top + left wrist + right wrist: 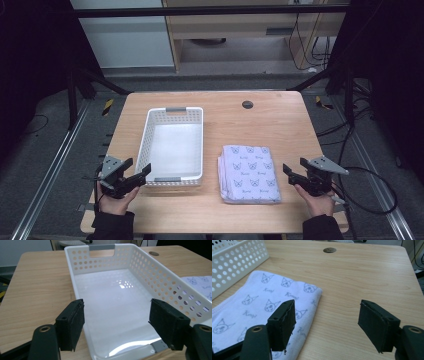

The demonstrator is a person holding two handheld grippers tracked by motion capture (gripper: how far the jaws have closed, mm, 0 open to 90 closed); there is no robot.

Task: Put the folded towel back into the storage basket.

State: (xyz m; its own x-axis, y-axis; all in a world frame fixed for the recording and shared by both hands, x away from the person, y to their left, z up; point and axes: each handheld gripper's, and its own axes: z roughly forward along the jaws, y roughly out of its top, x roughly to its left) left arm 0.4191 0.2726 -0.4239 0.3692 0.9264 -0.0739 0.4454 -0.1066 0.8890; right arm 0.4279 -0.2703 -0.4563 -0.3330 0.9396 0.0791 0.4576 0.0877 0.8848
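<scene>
Soft, light folded towel (pixel 249 173) with cat print lies on the worktop (pixel 260 120) just right of the empty white basket (pixel 148 131), likely floppy, best pinched at its thick folded edge; both hand-held grippers, left (pixel 140 171) and right (pixel 293 172), stand apart, holding nothing.

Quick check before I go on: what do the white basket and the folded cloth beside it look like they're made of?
The white basket looks like moulded plastic, glossy: its floor mirrors the lights and its walls have neat rows of round holes. The folded cloth seems a soft woven or terry fabric, matte, pale lilac with printed cat faces; its stitched hem and layered, rounded folds suggest a towel, though the weave is too fine to tell.
</scene>
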